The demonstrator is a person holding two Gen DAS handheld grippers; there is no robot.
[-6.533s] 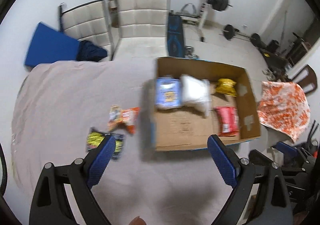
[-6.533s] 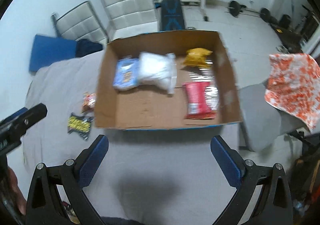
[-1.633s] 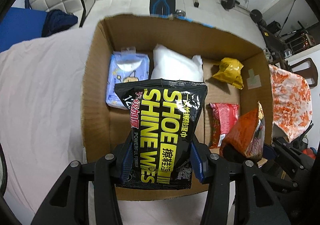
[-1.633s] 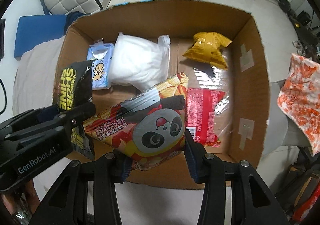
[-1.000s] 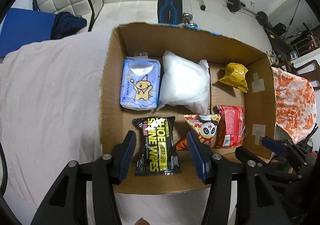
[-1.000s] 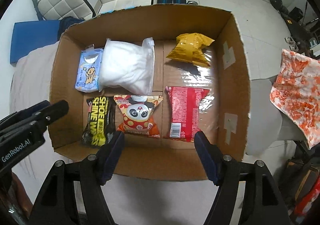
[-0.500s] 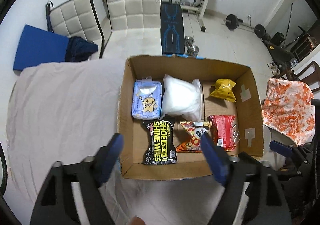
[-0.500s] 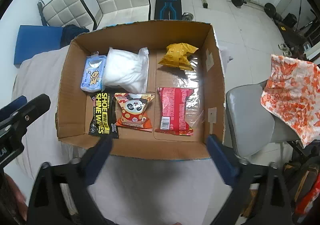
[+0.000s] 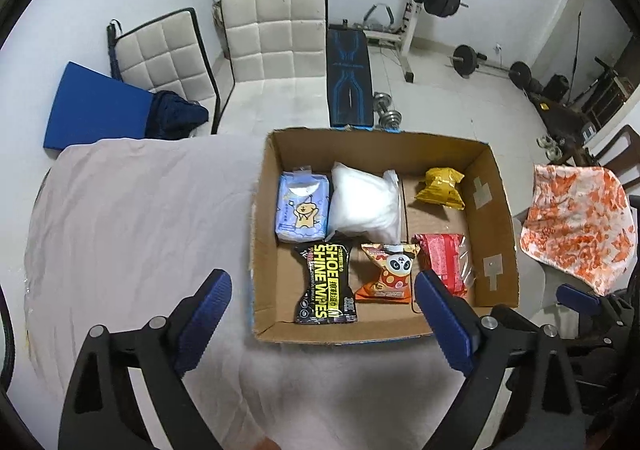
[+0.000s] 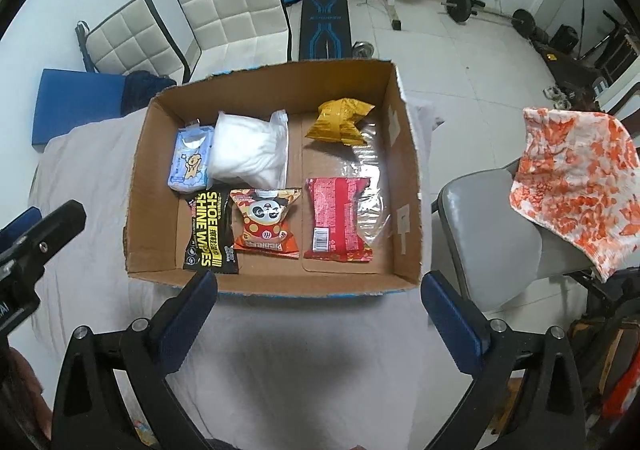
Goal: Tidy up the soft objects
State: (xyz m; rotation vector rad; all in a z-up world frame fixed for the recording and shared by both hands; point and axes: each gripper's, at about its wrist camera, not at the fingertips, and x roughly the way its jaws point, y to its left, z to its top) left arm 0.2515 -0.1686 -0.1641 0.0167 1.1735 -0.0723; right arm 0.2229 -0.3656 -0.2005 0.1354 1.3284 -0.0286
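Note:
An open cardboard box [image 9: 492, 209] [image 10: 406, 177] sits on a table with a pale cloth [image 9: 132, 217]. In it lie a black shoe-wipes pack [image 9: 327, 284] [image 10: 210, 228], a panda snack bag [image 9: 387, 272] [image 10: 266, 219], a red packet [image 9: 444, 264] [image 10: 338, 223], a blue wipes pack [image 9: 302, 207] [image 10: 191, 163], a white bag [image 9: 366, 203] [image 10: 250, 149] and a yellow bag [image 9: 440, 187] [image 10: 342, 121]. My left gripper [image 9: 322, 312] is open and empty, above the box's near edge. My right gripper [image 10: 318, 304] is open and empty, just short of the box's near wall.
A grey chair [image 10: 492, 226] with an orange-patterned cloth [image 10: 576, 173] [image 9: 576, 230] stands right of the table. Two white padded chairs [image 9: 276, 49], a blue mat [image 9: 96, 107], a weight bench [image 9: 348, 77] and barbells lie beyond the table.
Both grippers let go of their packs, the shoe wipes and the panda bag, which now lie in the box. Both grippers have opened wide and pulled back and up from the box.

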